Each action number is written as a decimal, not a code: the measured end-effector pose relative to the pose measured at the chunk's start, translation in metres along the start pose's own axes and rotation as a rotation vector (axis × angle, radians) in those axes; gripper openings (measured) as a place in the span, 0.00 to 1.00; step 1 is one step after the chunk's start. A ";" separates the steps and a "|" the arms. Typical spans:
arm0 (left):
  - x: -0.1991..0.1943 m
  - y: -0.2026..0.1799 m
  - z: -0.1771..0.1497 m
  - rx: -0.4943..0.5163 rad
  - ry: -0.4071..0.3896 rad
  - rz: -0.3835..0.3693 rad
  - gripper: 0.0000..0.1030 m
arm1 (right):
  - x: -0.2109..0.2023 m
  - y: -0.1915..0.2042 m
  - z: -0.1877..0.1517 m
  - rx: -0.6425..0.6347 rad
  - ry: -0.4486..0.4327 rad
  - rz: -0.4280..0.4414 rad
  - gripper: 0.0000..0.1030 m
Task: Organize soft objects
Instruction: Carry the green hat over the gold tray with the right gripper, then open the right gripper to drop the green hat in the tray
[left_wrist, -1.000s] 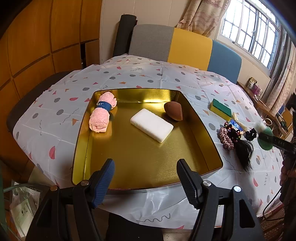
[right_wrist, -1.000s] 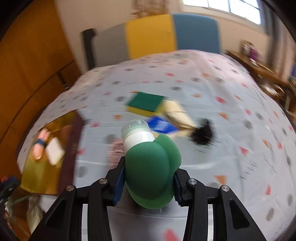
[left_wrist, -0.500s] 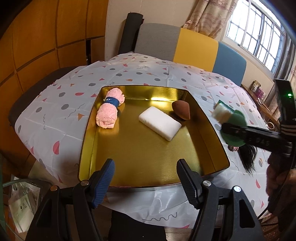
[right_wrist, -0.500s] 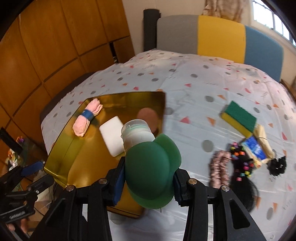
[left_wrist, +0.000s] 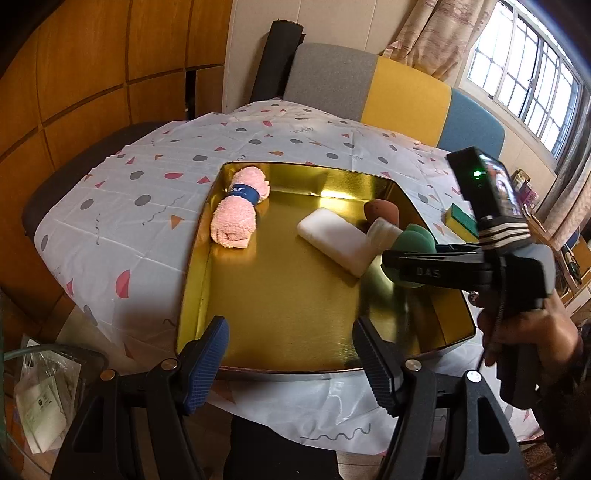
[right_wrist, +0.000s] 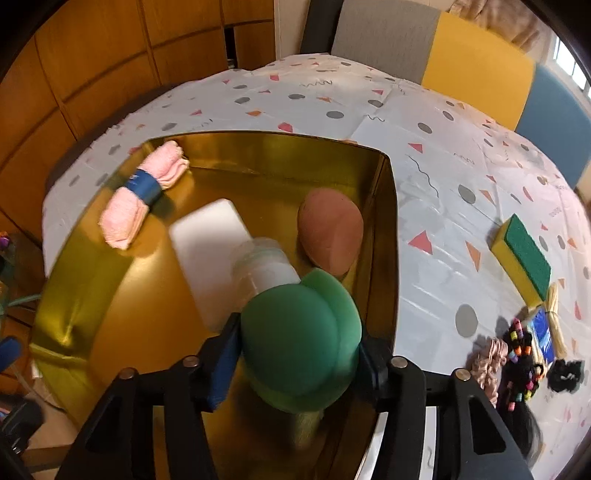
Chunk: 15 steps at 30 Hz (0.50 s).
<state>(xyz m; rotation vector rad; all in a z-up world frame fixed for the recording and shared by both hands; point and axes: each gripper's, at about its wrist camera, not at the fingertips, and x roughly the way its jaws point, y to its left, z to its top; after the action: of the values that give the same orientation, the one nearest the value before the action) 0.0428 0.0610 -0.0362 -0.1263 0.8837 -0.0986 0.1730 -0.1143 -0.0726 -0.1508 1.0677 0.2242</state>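
A gold tray (left_wrist: 295, 302) (right_wrist: 92, 295) holds a rolled pink towel (left_wrist: 238, 212) (right_wrist: 142, 194), a white sponge block (left_wrist: 334, 240) (right_wrist: 208, 240) and a brown makeup sponge (left_wrist: 382, 210) (right_wrist: 330, 230). My right gripper (right_wrist: 299, 354) (left_wrist: 402, 258) is shut on a green sponge with a white handle (right_wrist: 299, 343) (left_wrist: 410, 240), held above the tray's right part. My left gripper (left_wrist: 291, 354) is open and empty at the tray's near edge.
On the patterned tablecloth (right_wrist: 424, 147) right of the tray lie a yellow-green scrub sponge (right_wrist: 522, 256) (left_wrist: 461, 219), a pink scrunchie (right_wrist: 487, 360), beaded hair ties (right_wrist: 521, 354) and a black hair piece (right_wrist: 565, 374). Chairs (left_wrist: 369, 88) stand behind the table.
My right gripper has carried the green sponge left, from over the tablecloth to above the tray's inside. The left gripper has barely moved.
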 end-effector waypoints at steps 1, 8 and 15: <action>-0.001 0.001 0.001 -0.001 -0.003 0.005 0.68 | 0.002 0.003 0.002 -0.020 -0.005 -0.026 0.56; -0.005 0.005 0.003 -0.001 -0.022 0.027 0.68 | 0.001 0.006 0.003 -0.052 -0.028 -0.060 0.59; -0.009 -0.001 0.002 0.018 -0.028 0.028 0.68 | -0.021 0.001 -0.004 -0.002 -0.104 -0.027 0.71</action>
<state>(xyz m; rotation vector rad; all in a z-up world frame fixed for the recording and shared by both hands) 0.0388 0.0615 -0.0282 -0.0980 0.8558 -0.0790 0.1601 -0.1164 -0.0561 -0.1535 0.9615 0.2067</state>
